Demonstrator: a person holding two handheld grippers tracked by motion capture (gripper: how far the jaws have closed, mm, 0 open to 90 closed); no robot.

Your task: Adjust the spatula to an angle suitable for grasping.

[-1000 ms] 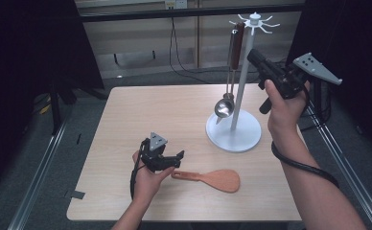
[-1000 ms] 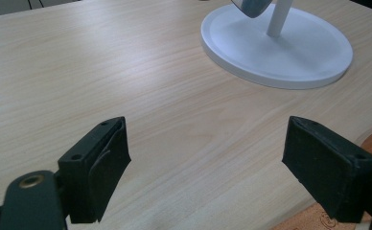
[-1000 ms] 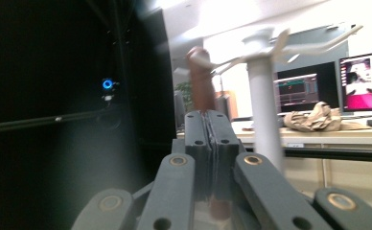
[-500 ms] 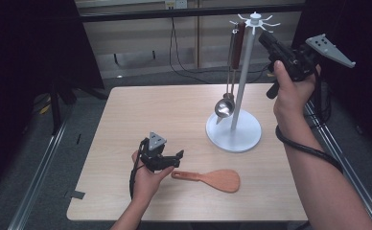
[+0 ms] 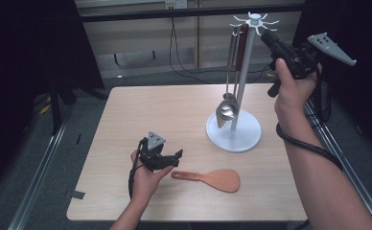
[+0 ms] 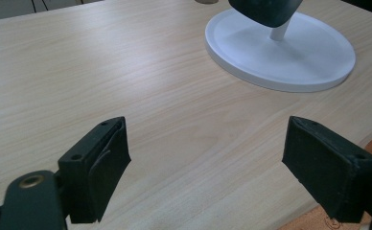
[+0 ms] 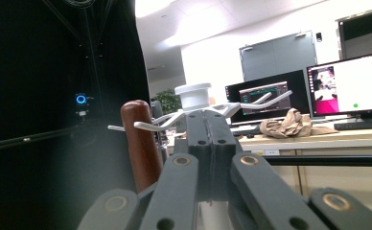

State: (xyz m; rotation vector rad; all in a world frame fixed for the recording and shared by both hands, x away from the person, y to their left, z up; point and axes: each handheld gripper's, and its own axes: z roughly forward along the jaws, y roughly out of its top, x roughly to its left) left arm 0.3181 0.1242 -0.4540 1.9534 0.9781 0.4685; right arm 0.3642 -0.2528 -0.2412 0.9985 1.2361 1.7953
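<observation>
Right hand-held gripper (image 5: pixel 270 38) closed — seemingly beside rack (image 5: pixel 254 21).

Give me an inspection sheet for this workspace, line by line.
Surface: wooden table, bare apart from the items below.
Job's things: white utensil stand with a ladle and a brown-handled utensil hanging; wooden rice paddle lying flat.
Clutter: nothing seen.
Grippers: left gripper open, low at the paddle's handle; right gripper shut, raised by the stand's hooks.
Cables: a black cable trails from the right gripper along the forearm.
Surroundings: monitors on a desk, seen in the right gripper view.
</observation>
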